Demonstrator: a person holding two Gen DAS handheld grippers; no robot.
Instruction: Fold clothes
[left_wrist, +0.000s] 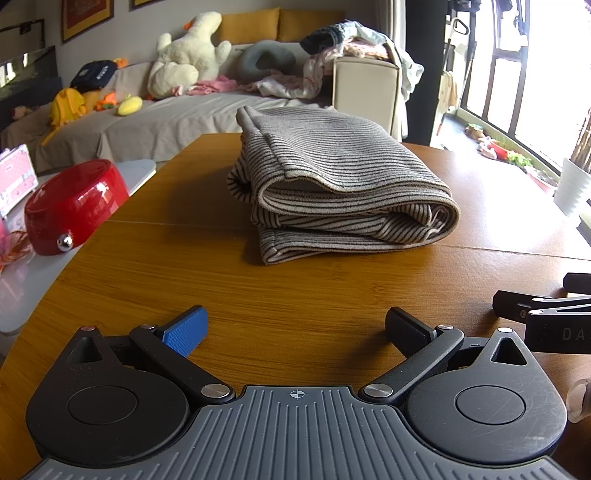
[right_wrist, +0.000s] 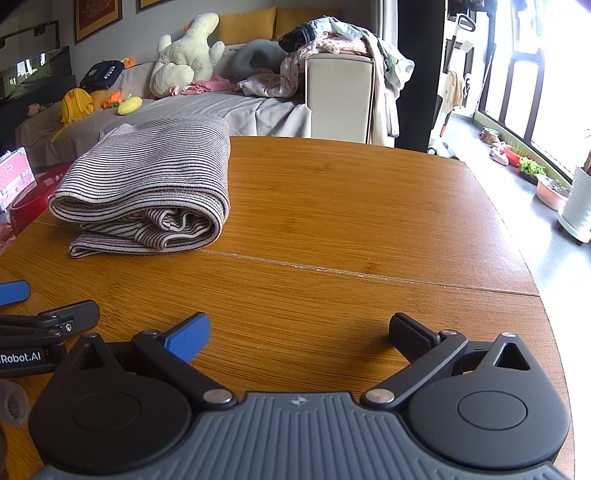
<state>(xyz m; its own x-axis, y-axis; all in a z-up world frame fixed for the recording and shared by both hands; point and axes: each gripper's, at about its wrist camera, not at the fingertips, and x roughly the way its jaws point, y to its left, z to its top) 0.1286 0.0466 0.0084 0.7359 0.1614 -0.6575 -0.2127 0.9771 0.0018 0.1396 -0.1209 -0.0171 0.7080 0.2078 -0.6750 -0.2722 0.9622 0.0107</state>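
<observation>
Left wrist view: left claw (left_wrist: 295, 328) and right claw (right_wrist: 299, 332) gape wide, empty, short of folded striped garment (left_wrist: 332, 184).

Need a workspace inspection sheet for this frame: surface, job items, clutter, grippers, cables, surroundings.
Surface: wooden table, a seam running across it; bare apart from the garment.
Job's things: striped garment folded into a stacked bundle, lying flat on the table ahead of both grippers, touched by neither.
Clutter: red bowl-shaped object and pink case on a lower side surface to the left, off the table.
Grippers: left gripper open, holding nothing, low over the near table edge; right gripper open, holding nothing, beside it.
Cables: nothing seen.
Surroundings: sofa with a plush duck and a pile of unfolded clothes on its armrest; windows on the right.
</observation>
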